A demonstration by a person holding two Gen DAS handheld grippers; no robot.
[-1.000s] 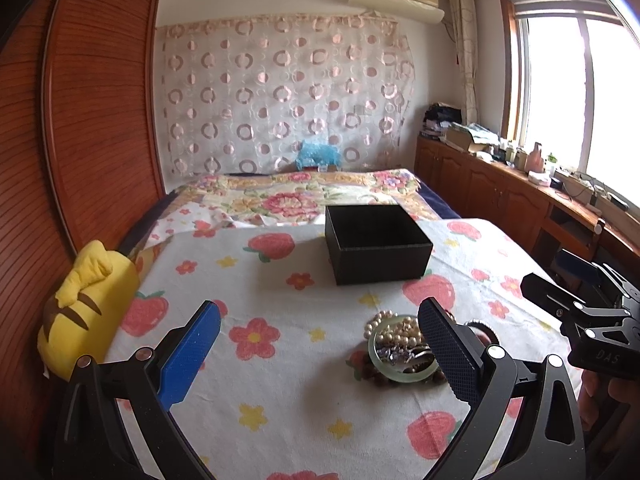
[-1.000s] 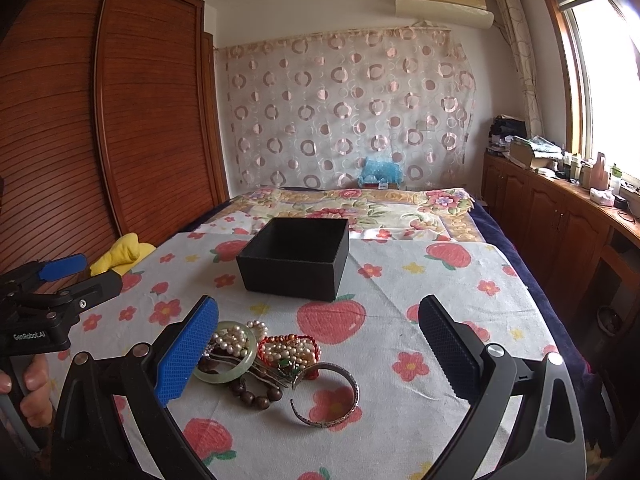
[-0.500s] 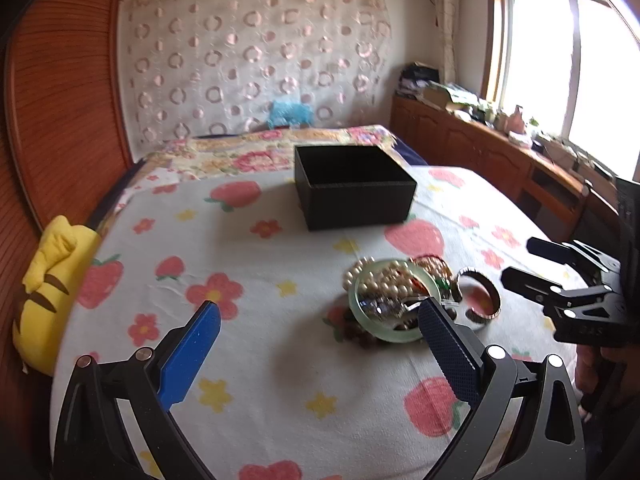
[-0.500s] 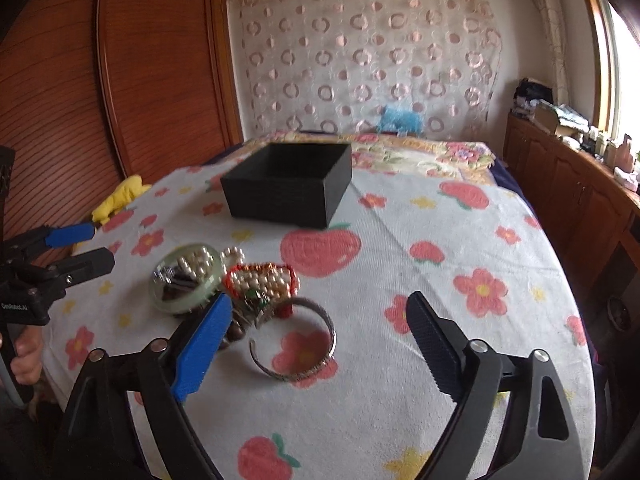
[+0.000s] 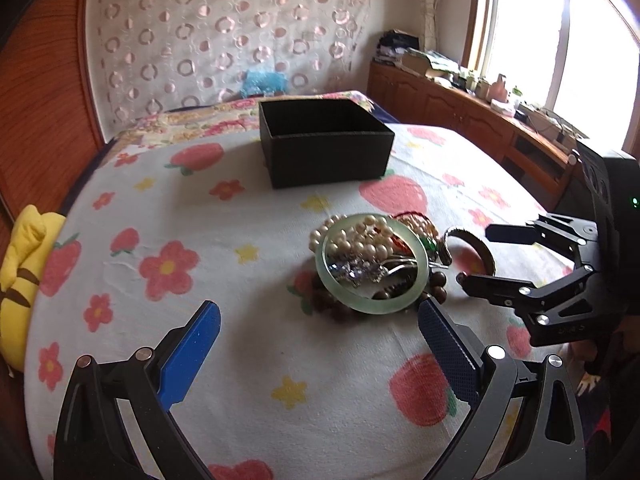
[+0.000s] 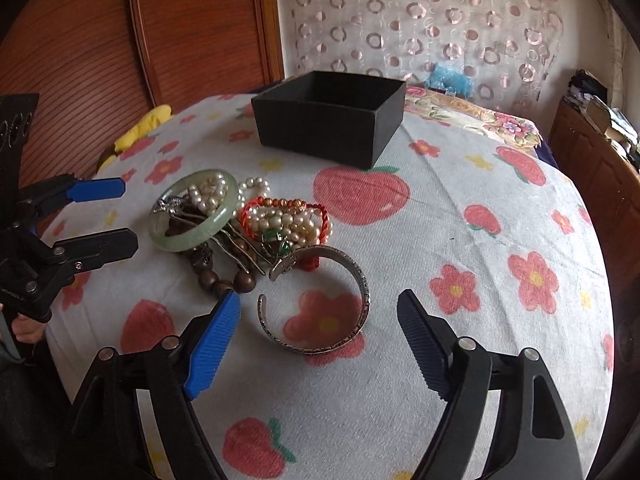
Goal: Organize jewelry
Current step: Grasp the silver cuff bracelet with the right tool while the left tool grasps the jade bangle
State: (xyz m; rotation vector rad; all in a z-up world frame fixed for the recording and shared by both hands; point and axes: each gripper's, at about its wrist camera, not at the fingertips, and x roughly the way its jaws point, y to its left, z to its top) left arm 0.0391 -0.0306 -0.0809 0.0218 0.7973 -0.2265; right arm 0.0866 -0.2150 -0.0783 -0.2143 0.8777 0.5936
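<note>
Jewelry (image 6: 240, 224) lies heaped on the table (image 6: 460, 208), black box (image 6: 332, 120) seemingly empty; both grippers' jaws gape wide, holding nothing.

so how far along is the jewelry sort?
Nothing done: the black box shows no jewelry inside. Nothing in hand: left gripper and right gripper are both open. Right frames the silver cuff. The jade bangle, pearls and wooden beads lie piled on the cloth.
</note>
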